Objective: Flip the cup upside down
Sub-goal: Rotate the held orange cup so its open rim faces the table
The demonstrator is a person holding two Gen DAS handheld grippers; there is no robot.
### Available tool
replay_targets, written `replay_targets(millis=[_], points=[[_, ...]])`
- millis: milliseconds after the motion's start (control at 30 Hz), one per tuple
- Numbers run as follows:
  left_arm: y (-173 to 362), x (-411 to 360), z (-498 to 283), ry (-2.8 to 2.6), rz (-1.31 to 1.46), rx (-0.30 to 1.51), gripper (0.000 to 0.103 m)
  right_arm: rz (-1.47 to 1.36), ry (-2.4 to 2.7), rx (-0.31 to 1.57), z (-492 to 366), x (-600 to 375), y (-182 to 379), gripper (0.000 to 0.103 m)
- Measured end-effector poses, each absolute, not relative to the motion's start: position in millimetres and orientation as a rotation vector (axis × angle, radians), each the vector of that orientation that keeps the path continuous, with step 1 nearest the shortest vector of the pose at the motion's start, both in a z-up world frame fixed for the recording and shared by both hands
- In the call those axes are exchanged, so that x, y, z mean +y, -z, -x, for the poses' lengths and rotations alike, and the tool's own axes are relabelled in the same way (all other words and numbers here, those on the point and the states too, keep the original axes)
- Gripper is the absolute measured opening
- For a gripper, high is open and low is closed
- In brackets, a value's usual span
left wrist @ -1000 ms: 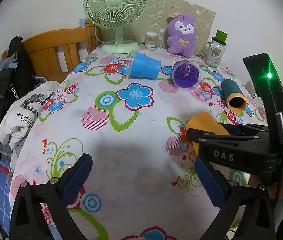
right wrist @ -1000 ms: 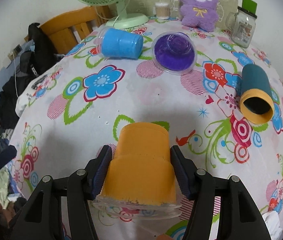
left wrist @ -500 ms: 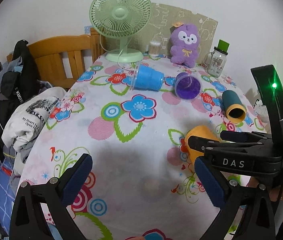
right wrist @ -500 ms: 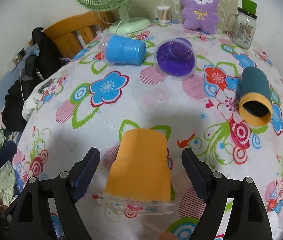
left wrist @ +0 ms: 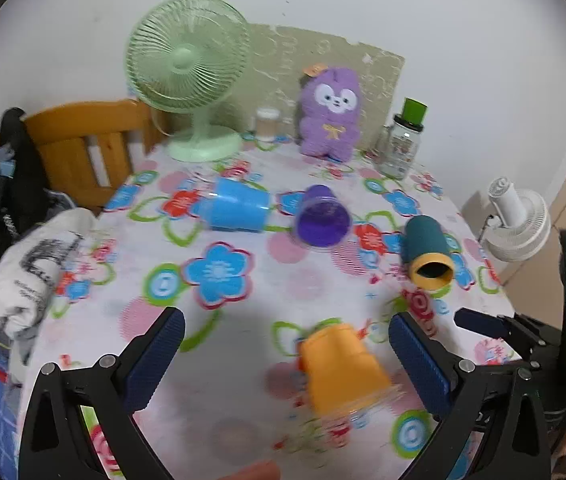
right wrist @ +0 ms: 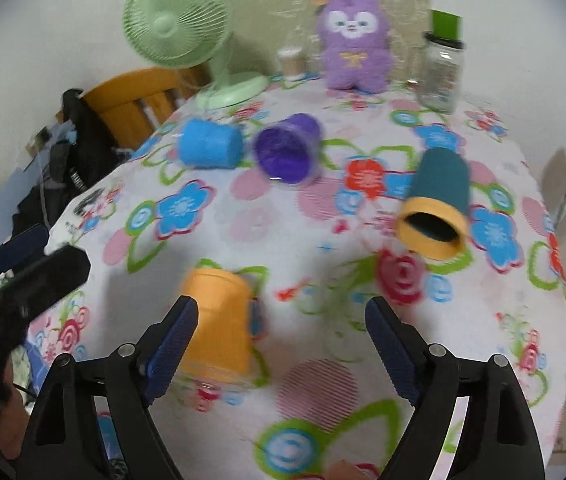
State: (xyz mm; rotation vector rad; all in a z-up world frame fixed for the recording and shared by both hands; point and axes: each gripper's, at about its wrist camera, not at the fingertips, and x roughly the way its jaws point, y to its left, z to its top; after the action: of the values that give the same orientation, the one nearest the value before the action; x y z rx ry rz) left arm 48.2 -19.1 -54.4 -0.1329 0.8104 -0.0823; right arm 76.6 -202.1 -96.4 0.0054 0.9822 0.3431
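Standing wide open, the right tool (right wrist: 279, 340) holds nothing; the orange cup (right wrist: 219, 320) sits upside down on the bench (right wrist: 363, 272), wide rim down, just inside the tool's left finger (right wrist: 175, 340), and contact there cannot be told through the blur. Judging by that pose, the flip looks done and the cup is set free to stand alone. The left tool (left wrist: 283, 356) is likewise spread and empty, the same orange cup (left wrist: 343, 368) lying ahead between its fingers but nearer the right one. Farther out lie a teal cup (right wrist: 439, 200), a purple cup (right wrist: 287, 152) and a blue cup (right wrist: 209, 146), all on their sides. The orange cup's rim is smeared by motion blur.
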Motion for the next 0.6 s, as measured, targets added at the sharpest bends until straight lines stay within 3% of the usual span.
replay_targets(millis=[600], points=[[125.7,-60.3,-110.0,0.171,0.135,1.178,0.100,-0.130,-0.294,0.986,-86.1,-267.8,120.7,0.089]])
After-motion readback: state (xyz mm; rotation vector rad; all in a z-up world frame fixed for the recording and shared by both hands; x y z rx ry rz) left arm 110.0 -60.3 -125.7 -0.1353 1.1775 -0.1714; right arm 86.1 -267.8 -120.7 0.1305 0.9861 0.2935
